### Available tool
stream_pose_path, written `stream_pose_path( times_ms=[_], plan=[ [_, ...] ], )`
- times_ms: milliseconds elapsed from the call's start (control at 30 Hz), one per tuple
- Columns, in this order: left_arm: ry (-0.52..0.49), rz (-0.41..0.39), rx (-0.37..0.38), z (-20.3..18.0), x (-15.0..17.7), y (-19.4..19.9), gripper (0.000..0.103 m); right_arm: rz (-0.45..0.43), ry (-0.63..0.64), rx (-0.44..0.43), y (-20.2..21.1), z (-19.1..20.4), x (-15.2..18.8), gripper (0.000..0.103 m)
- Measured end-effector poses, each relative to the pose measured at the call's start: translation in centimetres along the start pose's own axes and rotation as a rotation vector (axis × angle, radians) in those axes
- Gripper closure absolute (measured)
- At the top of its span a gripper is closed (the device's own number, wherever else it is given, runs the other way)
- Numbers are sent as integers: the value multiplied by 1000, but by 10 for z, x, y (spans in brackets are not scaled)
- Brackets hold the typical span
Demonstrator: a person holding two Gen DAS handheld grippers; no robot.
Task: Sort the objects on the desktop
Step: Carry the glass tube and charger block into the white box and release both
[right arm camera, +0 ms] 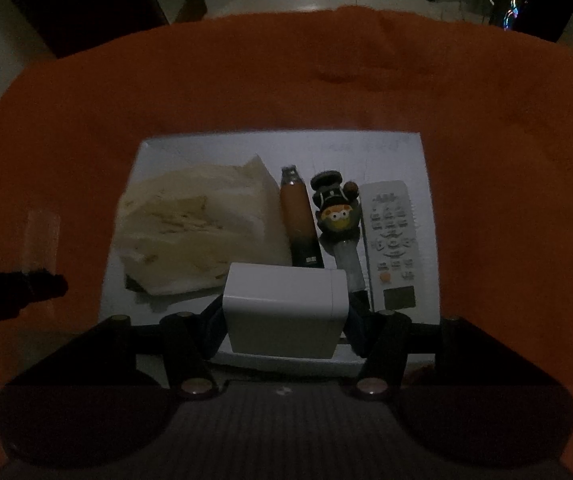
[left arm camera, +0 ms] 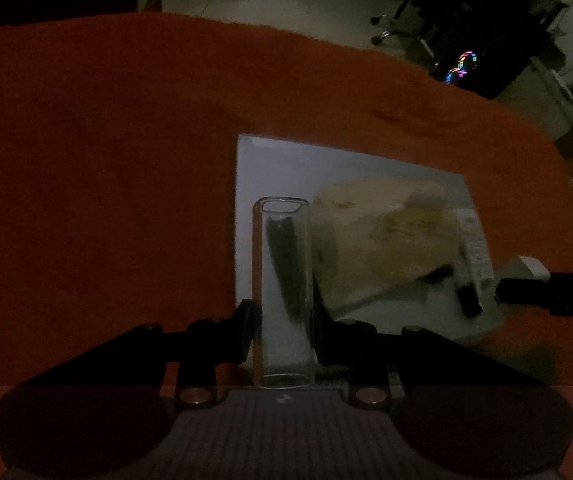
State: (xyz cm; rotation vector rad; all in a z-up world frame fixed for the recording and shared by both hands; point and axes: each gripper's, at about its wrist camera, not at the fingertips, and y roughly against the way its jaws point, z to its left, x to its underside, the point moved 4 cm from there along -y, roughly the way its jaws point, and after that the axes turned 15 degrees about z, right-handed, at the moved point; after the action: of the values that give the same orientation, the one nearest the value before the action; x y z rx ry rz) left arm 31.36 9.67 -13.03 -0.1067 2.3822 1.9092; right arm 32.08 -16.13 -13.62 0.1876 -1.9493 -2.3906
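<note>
Left gripper clamps 1 clear glass tube; right gripper clamps 1 white charger block, above white sheet.

The white charger block hides the near ends of the figure-topped pen and tissue pack; remote button labels are unreadable.

The room is dim, with a pale floor beyond the far edge of the desk, which is covered in an orange cloth. At the far right stand a wheeled office chair and a dark computer case with glowing multicoloured fans.
</note>
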Motion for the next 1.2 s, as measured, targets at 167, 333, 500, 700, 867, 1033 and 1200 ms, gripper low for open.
stream_pose_path(
  times_ms=[167, 333, 500, 700, 867, 1033, 1200],
  plan=[
    [-38, -38, 13, -19, 36, 33, 78, -33, 11, -11, 31, 7, 26, 42],
    [-67, -71, -8, -38, 80, 55, 78, -52, 34, -34, 57, 16, 65, 42],
    [-77, -40, 12, -53, 122, 57, 78, -22, 73, -59, 66, 32, 109, 42],
    [-88, 18, 16, -67, 153, 37, 78, 58, 97, -63, 43, 41, 145, 42],
    [-72, 71, -10, -69, 162, 6, 78, 105, 73, 13, 2, 36, 153, 42],
    [-69, 98, -59, -74, 159, -30, 78, 149, 41, 86, -40, 25, 148, 42],
    [-58, 148, -100, -76, 163, -64, 78, 181, 18, 131, -66, 20, 143, 42]
  ],
)
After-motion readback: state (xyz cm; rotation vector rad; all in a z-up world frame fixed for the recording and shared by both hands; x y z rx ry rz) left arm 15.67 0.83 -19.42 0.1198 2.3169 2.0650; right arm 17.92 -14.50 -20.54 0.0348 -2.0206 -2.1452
